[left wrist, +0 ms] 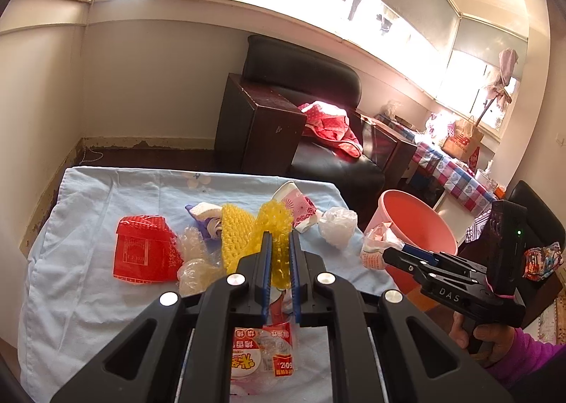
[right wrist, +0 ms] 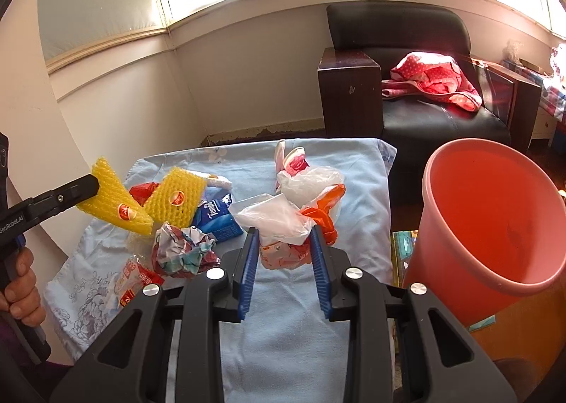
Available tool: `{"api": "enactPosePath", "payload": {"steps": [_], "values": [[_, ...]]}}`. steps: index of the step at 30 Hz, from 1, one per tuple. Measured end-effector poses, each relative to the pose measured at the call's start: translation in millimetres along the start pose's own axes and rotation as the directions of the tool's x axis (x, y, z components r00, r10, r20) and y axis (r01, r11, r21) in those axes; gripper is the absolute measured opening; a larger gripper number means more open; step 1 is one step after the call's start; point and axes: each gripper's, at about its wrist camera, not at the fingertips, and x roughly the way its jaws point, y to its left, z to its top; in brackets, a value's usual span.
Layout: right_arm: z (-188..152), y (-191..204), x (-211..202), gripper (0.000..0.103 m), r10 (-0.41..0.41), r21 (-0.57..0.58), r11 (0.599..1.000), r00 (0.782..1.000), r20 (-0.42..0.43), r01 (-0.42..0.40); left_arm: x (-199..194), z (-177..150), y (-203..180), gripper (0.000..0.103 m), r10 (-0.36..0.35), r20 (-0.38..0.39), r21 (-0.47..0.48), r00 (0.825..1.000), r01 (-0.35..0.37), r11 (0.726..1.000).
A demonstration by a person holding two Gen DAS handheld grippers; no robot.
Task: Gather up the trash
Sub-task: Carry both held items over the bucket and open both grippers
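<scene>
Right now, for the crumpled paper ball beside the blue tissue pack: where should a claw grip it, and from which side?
Grip the crumpled paper ball across its middle, coming down from above. It is a loose, roughly round wad lying free on the cloth, so any pinch across its width should hold. Its sides are crowded by the blue tissue pack and a snack wrapper.

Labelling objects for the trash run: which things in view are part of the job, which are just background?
Job:
yellow foam net, held by left gripper
crumpled plastic bag, between right gripper pads
pink bucket
red wrapper
tissue pack
crumpled paper
paper cup

Background:
black armchair
red dotted cloth
blue tablecloth
</scene>
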Motion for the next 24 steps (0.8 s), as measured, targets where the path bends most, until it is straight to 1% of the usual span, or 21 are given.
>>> {"api": "enactPosePath", "payload": {"steps": [3,6,13,18,24], "values": [[4,-3,-16,0.03,-0.022,-0.008,1.0,0.999,0.041,0.022,2,7,-13,0.008,-0.031,0.016,0.01,0.999,0.031,0.999],[7,-12,-29,0.03,-0.049,0.004,0.999,0.996,0.071,0.049,5,12,-31,0.008,-0.065,0.025,0.043,0.998,0.064,0.997],[7,-55,-55,0.03,-0.146,0.089,0.987,0.982,0.118,0.136,26,26,-84,0.008,-0.163,0.022,0.133,0.986,0.158,0.978],[0,-92,-68,0.03,-0.226,0.16,0.965,0.967,0.116,0.206,52,33,-128,0.008,-0.233,0.002,0.192,0.972,0.229,0.954],[-13,-132,-71,0.03,-0.297,0.235,0.933,0.952,0.073,0.273,96,35,-176,0.008,-0.299,-0.065,0.224,0.952,0.306,0.925]]}}
